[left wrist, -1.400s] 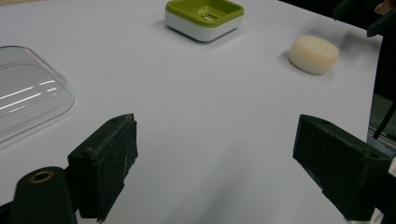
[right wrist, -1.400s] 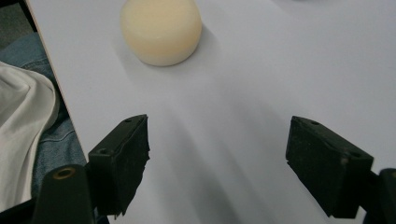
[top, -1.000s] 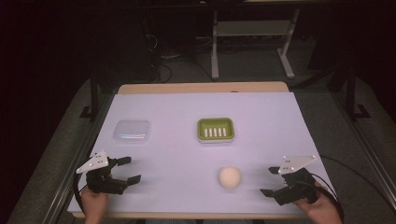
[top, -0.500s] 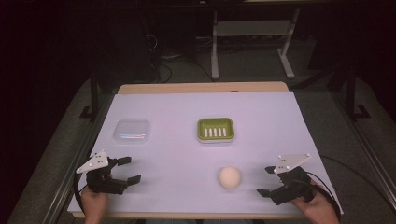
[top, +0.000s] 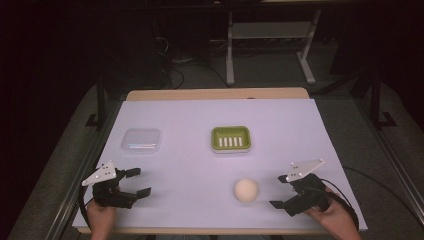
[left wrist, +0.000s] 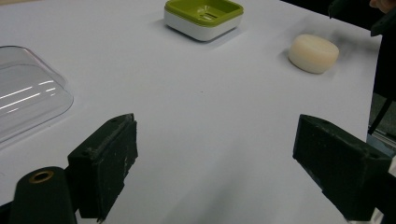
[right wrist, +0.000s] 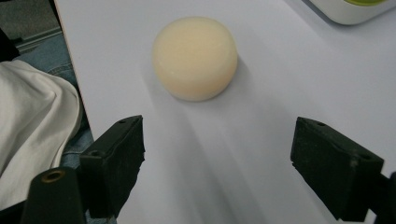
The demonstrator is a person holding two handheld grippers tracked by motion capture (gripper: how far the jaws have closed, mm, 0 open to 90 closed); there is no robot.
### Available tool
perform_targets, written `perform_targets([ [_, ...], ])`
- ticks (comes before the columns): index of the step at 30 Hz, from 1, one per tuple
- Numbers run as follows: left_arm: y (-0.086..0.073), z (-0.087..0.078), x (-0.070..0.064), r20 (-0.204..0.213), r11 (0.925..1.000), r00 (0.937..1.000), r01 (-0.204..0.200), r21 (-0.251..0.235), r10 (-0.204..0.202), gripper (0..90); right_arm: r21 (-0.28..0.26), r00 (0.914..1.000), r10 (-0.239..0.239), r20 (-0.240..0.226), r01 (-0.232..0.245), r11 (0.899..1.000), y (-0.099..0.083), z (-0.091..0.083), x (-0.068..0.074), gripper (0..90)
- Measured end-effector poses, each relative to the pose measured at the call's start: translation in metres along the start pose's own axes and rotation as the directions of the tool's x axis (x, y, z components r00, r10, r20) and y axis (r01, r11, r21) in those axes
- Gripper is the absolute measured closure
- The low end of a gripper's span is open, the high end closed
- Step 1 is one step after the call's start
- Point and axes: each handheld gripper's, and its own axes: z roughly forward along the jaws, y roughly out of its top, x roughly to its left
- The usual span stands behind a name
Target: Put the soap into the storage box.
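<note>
A round cream soap bar point(top: 246, 190) lies on the white table near the front, right of centre. It appears close ahead in the right gripper view as the soap point(right wrist: 194, 58), a little beyond the jaws. My right gripper point(top: 279, 191) is open just right of the soap, jaws wide and empty, also seen as the right gripper point(right wrist: 217, 154). A green soap dish point(top: 230, 139) with a white base sits mid-table. A clear plastic lid point(top: 141, 140) lies to its left. My left gripper point(top: 137, 182) stands open at the front left, empty, also seen as the left gripper point(left wrist: 215, 158).
The table's front edge point(top: 225, 231) runs just behind both hands. In the left gripper view the lid point(left wrist: 28, 93) is at the left, the dish point(left wrist: 203, 17) far ahead, the soap point(left wrist: 313, 53) at right. A white cloth and jeans point(right wrist: 32, 121) lie past the table edge.
My right gripper has moved left, closer to the soap bar, jaws still open. The left gripper has stayed put.
</note>
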Motion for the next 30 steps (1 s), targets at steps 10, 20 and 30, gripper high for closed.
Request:
perform_targets([
  [10,0.0,0.0,0.0,-0.003,1.0,1.0,0.002,-0.001,-0.002,13.2,0.018,0.9995,-0.02,-0.026,0.021,1.0,0.017,0.006,0.0,15.6],
  [20,0.0,-0.001,0.0,-0.004,1.0,1.0,0.0,0.002,0.0,13.2,0.032,0.9967,-0.069,-0.043,0.071,0.997,0.032,0.016,-0.001,15.6],
  [30,0.0,-0.002,0.001,-0.004,1.0,1.0,-0.001,-0.001,0.001,13.2,0.027,0.994,-0.092,-0.058,0.094,0.995,0.05,0.013,-0.006,15.4],
])
